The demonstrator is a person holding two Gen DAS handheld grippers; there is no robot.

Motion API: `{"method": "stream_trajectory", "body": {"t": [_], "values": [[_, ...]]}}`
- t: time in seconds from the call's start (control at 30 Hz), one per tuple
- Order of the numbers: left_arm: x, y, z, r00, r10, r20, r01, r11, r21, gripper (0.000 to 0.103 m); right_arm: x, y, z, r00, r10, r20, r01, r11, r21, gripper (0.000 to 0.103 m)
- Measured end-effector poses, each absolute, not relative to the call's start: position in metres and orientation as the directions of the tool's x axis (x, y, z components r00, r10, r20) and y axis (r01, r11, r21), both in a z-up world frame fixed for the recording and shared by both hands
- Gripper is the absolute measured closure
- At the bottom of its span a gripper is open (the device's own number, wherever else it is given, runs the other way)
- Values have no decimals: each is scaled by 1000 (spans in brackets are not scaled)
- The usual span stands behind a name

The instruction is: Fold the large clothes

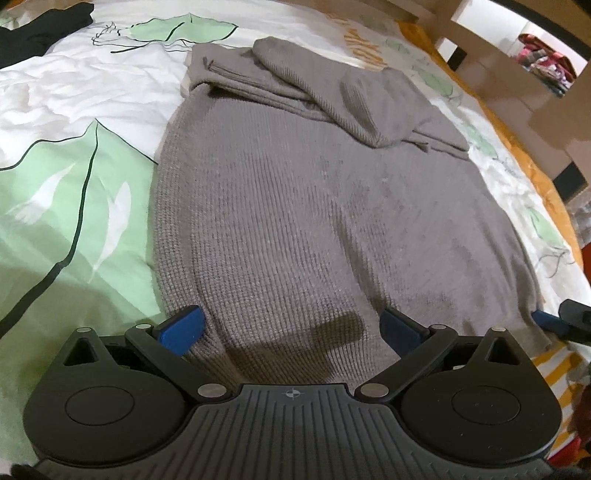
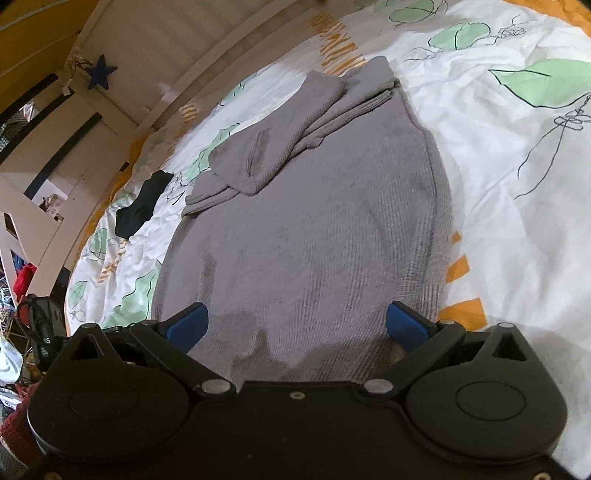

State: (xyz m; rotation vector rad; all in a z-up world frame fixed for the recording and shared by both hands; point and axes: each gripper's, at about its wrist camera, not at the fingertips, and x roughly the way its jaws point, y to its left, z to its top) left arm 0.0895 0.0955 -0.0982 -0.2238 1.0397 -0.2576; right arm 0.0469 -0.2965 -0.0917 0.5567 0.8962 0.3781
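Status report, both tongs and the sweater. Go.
Left tongs open, over the near hem. Right tongs open, same hem, nothing gripped. Grey sweater flat on the bed, sleeves folded across the top. Black garment lies apart, clear of the fold.

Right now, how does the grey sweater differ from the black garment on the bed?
The sweater is grey, large and spread flat, sleeves folded across its far end; the black garment is far smaller and bunched. The sweater lies before both open grippers; the black garment lies off to the side. Both rest on the leaf-print cover.

Bare duvet (image 1: 74,206) lies open at nine o'clock of the grey sweater (image 1: 295,221); a black garment (image 1: 40,29) blocks eleven o'clock.
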Motion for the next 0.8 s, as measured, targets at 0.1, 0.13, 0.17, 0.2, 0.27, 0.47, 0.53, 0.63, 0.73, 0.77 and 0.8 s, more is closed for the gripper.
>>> {"method": "stream_trajectory", "body": {"t": [0.1,0.13,0.17,0.2,0.27,0.47,0.53,0.63,0.73,0.77,0.8], "values": [[89,94,-98,482,-307,-821,110,950,-291,0,45,-296,-92,574,530,-624,-86,797,598,1],[88,93,-98,484,-305,-820,113,951,-288,0,45,-295,-92,574,532,-623,-91,797,597,1],[87,93,-98,487,-303,-819,115,952,-284,0,44,-295,-92,574,533,-622,-95,797,596,1],[86,92,-98,489,-301,-818,117,953,-281,0,43,-295,-92,573,534,-622,-99,798,594,1],[87,92,-98,492,-296,-819,122,954,-272,0,42,-294,-93,570,534,-624,-109,802,587,1],[84,89,-98,501,-290,-815,130,957,-260,0,39,-293,-91,566,537,-626,-129,807,576,1],[80,89,-96,505,-297,-810,136,955,-265,0,37,-294,-88,568,546,-615,-133,799,587,1],[73,89,-94,505,-315,-803,145,949,-281,0,35,-294,-82,568,548,-613,-130,796,591,1],[66,86,-91,502,-323,-802,161,946,-280,0,30,-297,-74,577,539,-614,-124,800,587,1],[63,85,-90,502,-324,-802,167,946,-278,0,29,-298,-69,583,532,-614,-122,805,581,1],[60,84,-88,507,-325,-798,172,946,-276,0,28,-299,-65,591,522,-616,-120,811,573,1]]}}
